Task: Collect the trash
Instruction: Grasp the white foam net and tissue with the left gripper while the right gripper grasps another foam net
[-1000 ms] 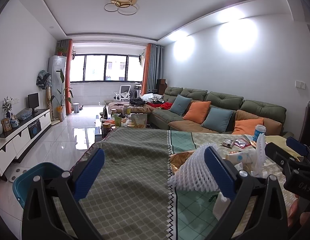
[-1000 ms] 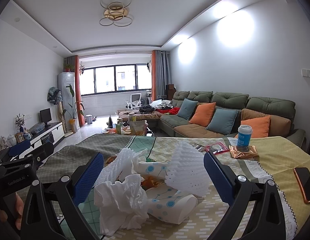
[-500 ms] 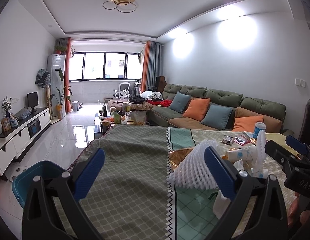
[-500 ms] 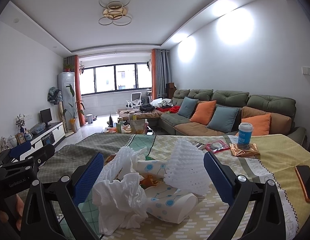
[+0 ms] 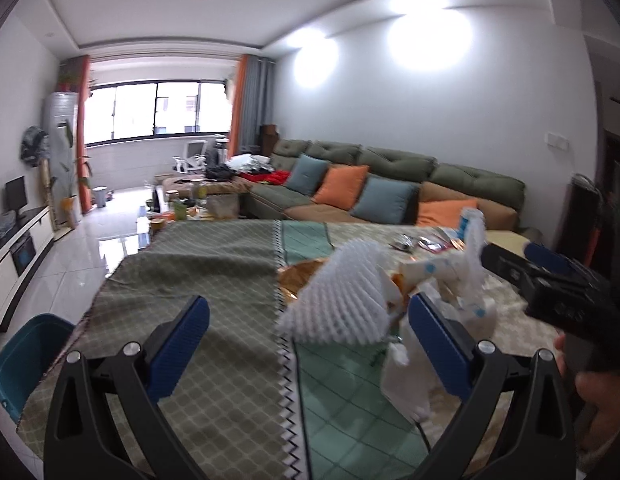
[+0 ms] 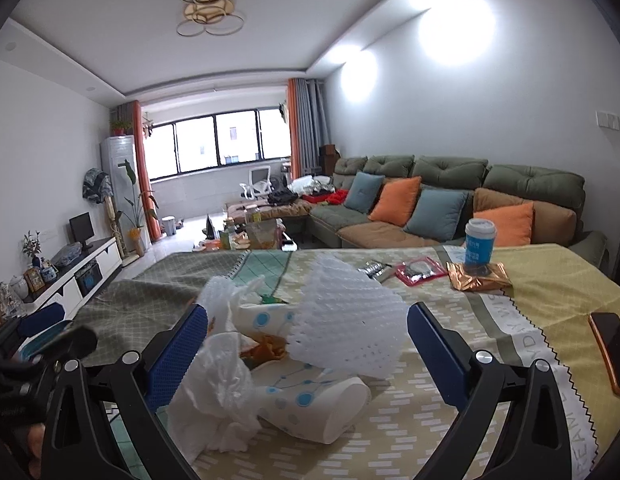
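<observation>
White foam net (image 6: 346, 316) btwn right gripper (image 6: 307, 344) fingers | both grippers spread wide, nothing held

Left wrist: low over the patterned tablecloth (image 5: 197, 280), facing the window.
Right wrist: likewise.
Shared: white foam fruit net (image 5: 342, 292) (image 6: 346, 316).

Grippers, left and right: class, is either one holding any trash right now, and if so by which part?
Nothing is held. The left gripper and right gripper are both open; the white foam net lies between the right one's fingers, ungripped.
</observation>
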### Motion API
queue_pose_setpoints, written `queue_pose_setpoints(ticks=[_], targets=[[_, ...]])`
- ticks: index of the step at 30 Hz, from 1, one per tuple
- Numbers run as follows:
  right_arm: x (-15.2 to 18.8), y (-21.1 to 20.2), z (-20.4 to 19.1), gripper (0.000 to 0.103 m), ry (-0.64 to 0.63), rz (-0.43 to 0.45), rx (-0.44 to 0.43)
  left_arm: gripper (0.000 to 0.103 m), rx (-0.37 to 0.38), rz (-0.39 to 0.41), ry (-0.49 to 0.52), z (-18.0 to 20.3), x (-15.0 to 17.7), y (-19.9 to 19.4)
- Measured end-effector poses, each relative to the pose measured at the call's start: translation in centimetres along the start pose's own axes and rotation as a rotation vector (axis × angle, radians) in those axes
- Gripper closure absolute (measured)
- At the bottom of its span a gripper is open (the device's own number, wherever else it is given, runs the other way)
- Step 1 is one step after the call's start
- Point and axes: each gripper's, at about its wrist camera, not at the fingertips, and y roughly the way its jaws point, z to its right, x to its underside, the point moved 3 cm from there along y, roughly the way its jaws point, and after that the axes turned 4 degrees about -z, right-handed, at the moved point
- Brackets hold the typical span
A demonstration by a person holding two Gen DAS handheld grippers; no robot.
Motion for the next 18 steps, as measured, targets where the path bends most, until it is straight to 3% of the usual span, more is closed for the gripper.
queue_pose_setpoints(ticks=[5,8,11,13,17,18], targets=[[0.3,1.8,0.8,0.012,-0.001,-0.065,0.016,0.006,0.121,-0.073,0.068,2.2,1.5,1.1],[0.7,2.5,1.1,0.023,-0.006,-0.096,0.017,0.019,0.178,-0.144,0.071,2.9,2.6,2.5],[0.9,2.9,1.4,0.034,-0.002,-0.114,0.012,0.034,0.226,-0.217,0.052,3.1,3.6,4.1],[1.0,3.0,1.6,0.044,-0.004,-0.117,0.008,0.052,0.259,-0.250,0.037,3.1,4.0,4.9],[0.9,2.9,1.9,0.060,-0.007,-0.118,-0.005,0.072,0.325,-0.291,0.020,3.1,4.4,5.7],[0.8,3.0,2.0,0.065,-0.006,-0.121,-0.008,0.083,0.336,-0.298,0.020,3.2,4.5,5.9]])
